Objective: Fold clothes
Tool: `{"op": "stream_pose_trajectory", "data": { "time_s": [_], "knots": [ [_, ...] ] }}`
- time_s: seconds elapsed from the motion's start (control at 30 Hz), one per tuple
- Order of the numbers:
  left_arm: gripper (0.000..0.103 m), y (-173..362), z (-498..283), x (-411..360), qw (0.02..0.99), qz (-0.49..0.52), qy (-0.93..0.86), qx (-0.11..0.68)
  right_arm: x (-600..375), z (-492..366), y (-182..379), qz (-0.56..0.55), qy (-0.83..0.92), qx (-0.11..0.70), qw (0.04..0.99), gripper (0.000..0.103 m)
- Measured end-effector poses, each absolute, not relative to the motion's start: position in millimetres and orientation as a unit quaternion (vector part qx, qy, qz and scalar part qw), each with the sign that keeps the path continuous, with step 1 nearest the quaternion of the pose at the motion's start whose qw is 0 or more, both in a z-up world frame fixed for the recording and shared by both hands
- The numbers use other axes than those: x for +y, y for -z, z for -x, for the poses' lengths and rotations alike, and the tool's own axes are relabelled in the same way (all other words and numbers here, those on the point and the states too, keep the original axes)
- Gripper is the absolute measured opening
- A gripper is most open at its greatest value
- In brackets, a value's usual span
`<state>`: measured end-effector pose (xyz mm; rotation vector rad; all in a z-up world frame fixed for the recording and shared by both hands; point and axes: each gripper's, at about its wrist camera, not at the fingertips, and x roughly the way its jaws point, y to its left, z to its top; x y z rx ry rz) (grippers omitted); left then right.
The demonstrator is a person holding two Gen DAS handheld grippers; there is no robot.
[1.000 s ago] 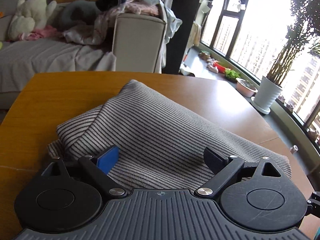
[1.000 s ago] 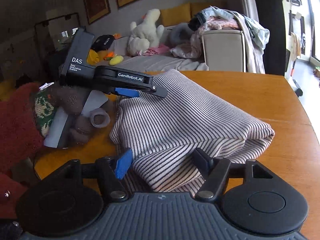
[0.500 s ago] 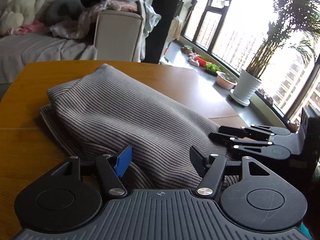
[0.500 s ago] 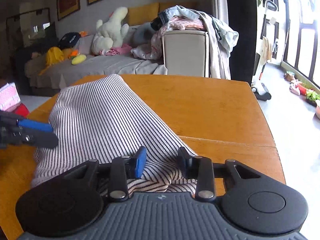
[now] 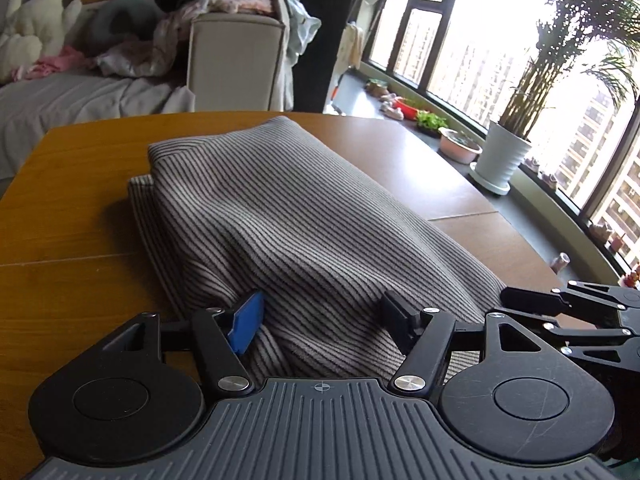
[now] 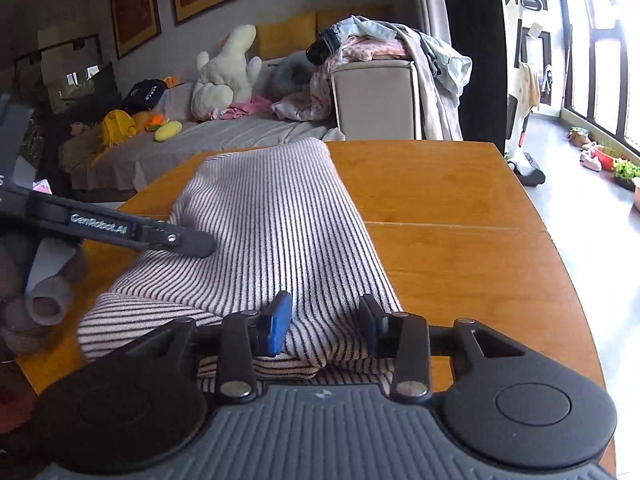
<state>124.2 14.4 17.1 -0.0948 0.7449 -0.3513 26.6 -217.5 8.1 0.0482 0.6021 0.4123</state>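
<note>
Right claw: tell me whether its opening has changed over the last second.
Yes. The right claw has narrowed: its fingers, which stood wider apart over the striped garment, now sit closer together with a ridge of fabric between them, on the wooden table.

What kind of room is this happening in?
Most likely a living room in a high-rise flat: a sofa with a white plush toy, a wooden table bearing a striped garment, and tall windows facing tower blocks.

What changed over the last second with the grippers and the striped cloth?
Both grippers moved from the cloth's long side round to its end. The left gripper and right gripper now sit side by side, jaws open around the striped cloth. The cloth stays folded on the table.
</note>
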Motion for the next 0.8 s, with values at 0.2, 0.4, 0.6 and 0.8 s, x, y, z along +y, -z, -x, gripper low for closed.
{"op": "stream_pose_trajectory", "data": {
  "time_s": [0.2, 0.4, 0.6, 0.8],
  "knots": [
    [0.072, -17, -128, 15, 0.916, 0.042, 0.169, 0.360, -211, -5, -7, -0.042, -0.213, 0.294, 0.931, 0.040],
    [0.074, -19, -123, 16, 0.917, 0.034, 0.170, 0.359, -199, 5, -10, -0.009, -0.218, 0.295, 0.930, 0.043],
    [0.084, -26, -104, 32, 0.919, 0.021, 0.168, 0.357, -179, 24, -34, 0.118, -0.252, 0.264, 0.923, 0.057],
    [0.094, -40, -73, 59, 0.929, 0.000, 0.153, 0.338, -138, 50, -26, 0.231, -0.320, 0.236, 0.888, 0.072]
  ]
}}
